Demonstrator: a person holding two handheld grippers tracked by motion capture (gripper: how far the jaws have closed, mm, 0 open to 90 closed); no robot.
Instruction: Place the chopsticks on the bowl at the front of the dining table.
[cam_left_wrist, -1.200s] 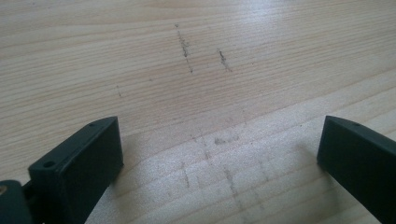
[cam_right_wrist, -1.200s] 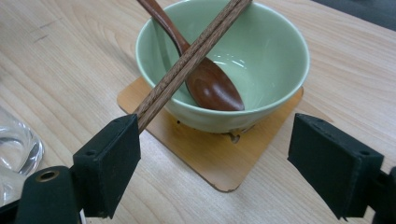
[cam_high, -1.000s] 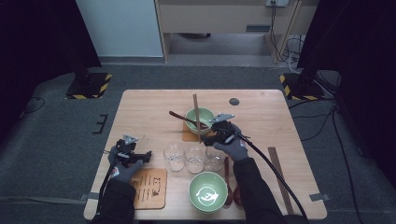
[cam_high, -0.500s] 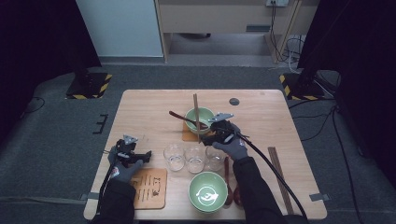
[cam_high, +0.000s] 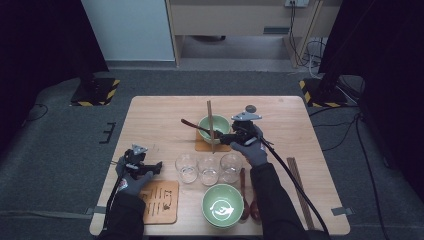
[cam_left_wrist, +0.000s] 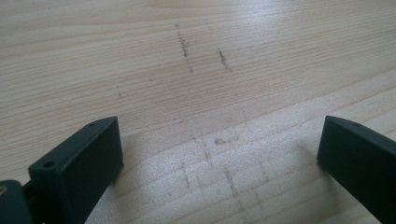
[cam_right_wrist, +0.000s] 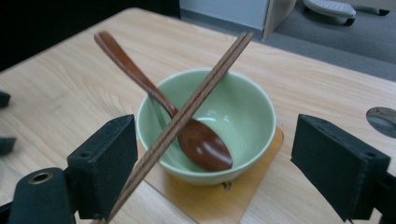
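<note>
Little is changing since the earlier frame: the right gripper (cam_high: 231, 136) is holding at the bowl's near side, perhaps edging a touch closer, and the left gripper (cam_high: 150, 167) is staying where it was.

In the right gripper view the jaws are standing spread wide, pinching nothing, with the green bowl (cam_right_wrist: 208, 125) framed between them. The chopsticks (cam_right_wrist: 187, 112) are lying across the bowl's rim, their near end running down just beside the left jaw. A brown spoon (cam_right_wrist: 196, 140) is resting inside, its handle leaning out over the far rim. The bowl is sitting on a small coaster (cam_right_wrist: 254, 186) near the middle of the counter (cam_high: 160, 125).

The left gripper's jaws are also spread and empty, hovering over bare wood at the counter's left edge.

Farther out, three glasses (cam_high: 209, 169), a second bowl (cam_high: 222, 205) and a wooden tray (cam_high: 160, 202) are sitting nearer the person.

The risk, as I judge it: the chopsticks are balancing loosely, so a jaw brushing them while closing could roll them off the rim, or tip the spoon out and nudge the bowl off its coaster.
</note>
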